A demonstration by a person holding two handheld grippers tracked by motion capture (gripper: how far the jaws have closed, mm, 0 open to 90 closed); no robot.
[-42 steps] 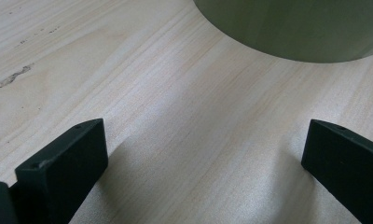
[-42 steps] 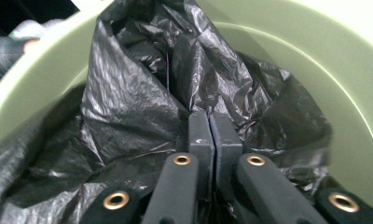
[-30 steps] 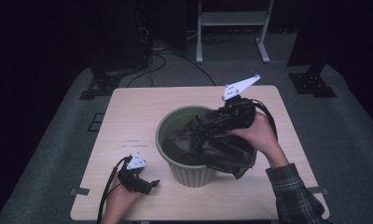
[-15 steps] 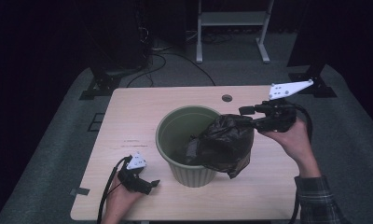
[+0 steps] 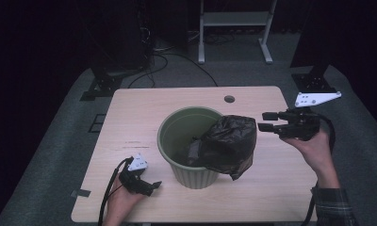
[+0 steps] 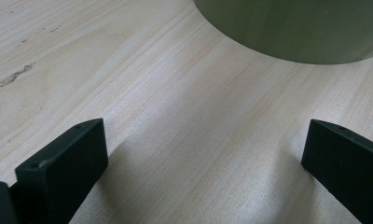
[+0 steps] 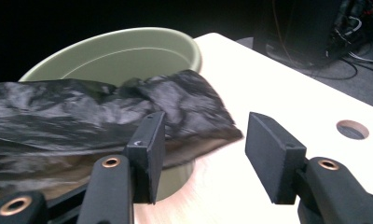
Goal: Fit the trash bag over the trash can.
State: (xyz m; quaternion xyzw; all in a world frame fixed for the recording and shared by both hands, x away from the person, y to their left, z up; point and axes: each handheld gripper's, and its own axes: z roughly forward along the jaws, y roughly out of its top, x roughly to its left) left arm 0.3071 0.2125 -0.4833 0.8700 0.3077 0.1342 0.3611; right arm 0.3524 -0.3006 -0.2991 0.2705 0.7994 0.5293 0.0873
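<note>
Our right gripper (image 5: 267, 121) has just been opening – nothing between its jaws – beside the black bin liner (image 5: 226, 143) draped over the green bin's (image 5: 177, 136) rim, not yet spread around it. Our left gripper (image 5: 151, 186) rests open-jawed on the table (image 5: 130, 117).

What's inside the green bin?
Part of the black bag hangs inside the green bin, with the rest draped over its rim. The bin's bottom is too dark and covered to see.
</note>
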